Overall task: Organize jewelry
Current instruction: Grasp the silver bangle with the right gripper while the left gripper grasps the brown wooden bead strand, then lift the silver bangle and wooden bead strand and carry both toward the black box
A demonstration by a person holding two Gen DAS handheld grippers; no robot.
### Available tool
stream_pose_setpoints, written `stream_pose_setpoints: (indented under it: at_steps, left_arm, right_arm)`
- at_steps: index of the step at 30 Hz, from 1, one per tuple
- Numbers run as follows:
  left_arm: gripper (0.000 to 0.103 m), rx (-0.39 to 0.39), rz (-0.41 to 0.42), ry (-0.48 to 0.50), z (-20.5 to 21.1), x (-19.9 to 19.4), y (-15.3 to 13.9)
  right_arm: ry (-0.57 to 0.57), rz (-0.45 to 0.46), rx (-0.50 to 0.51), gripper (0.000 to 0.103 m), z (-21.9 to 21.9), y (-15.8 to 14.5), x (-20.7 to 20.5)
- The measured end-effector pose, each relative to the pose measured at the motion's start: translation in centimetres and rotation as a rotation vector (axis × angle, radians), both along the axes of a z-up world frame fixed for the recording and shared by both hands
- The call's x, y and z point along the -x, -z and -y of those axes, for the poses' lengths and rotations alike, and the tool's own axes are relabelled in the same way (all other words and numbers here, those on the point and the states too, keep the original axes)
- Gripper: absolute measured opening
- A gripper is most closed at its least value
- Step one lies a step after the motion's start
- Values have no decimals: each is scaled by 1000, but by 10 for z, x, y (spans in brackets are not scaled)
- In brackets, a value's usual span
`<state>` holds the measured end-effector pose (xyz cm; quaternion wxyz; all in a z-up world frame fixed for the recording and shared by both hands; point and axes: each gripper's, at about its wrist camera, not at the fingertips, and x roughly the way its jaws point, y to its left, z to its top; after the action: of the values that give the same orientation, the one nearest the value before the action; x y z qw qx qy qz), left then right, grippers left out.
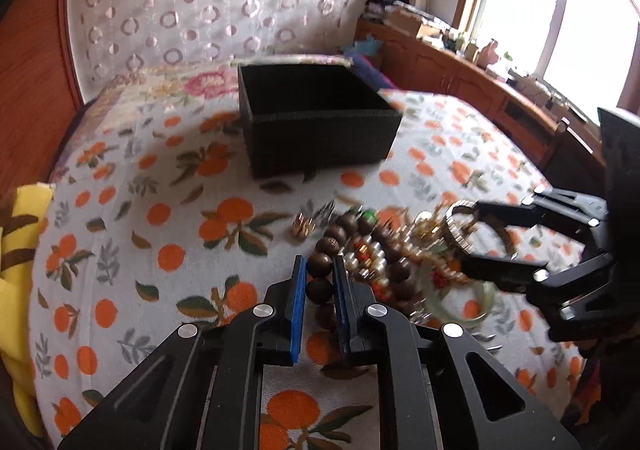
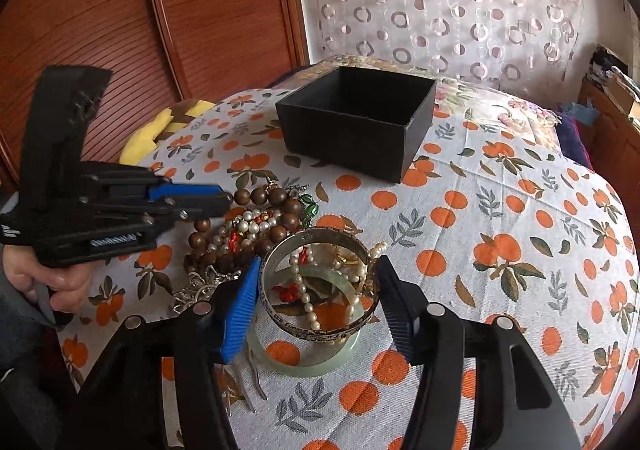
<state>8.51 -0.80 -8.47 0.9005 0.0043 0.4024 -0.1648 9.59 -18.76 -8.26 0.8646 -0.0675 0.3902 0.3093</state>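
Note:
A heap of jewelry lies on the orange-print cloth: a brown wooden bead bracelet (image 1: 320,266) (image 2: 276,195), pearl strands (image 2: 248,228), a wide silver bangle (image 2: 320,286) (image 1: 456,230), a pale green jade bangle (image 2: 304,364) (image 1: 456,310). My left gripper (image 1: 319,270) (image 2: 228,201) is shut on the wooden beads. My right gripper (image 2: 318,282) (image 1: 472,238) has its jaws closed against both sides of the tilted silver bangle. An open black box (image 1: 320,129) (image 2: 360,121) stands beyond the heap.
A small gold clip (image 1: 302,228) lies left of the heap. A silver brooch (image 2: 204,286) and tweezers (image 2: 256,378) lie near my right gripper. A yellow cushion (image 1: 16,270) sits at the cloth's left edge. A wooden cabinet (image 1: 480,81) runs under the window.

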Motion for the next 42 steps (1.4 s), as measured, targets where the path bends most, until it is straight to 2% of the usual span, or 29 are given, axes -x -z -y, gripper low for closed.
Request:
stream_pose_setpoints:
  at_steps: [10, 17, 25, 30, 35, 42]
  left_arm:
    - [12, 18, 145, 29, 16, 11, -59]
    - [12, 7, 195, 12, 13, 6, -81]
    - [12, 3, 217, -15, 2, 2, -91]
    - [12, 4, 214, -18, -1, 2, -89]
    - [12, 2, 199, -18, -2, 2, -82]
    - [12, 0, 198, -14, 0, 3, -81]
  right_arm:
    - [6, 42, -8, 60, 1, -17, -2]
    - [9, 58, -15, 60, 2, -25, -9]
    - [-20, 53, -14, 60, -1, -26, -6]
    - [-63, 11, 31, 60, -11, -5, 4]
    - [-51, -16, 69, 60, -9, 14, 5]
    - [-34, -22, 74, 61, 0, 17, 9]
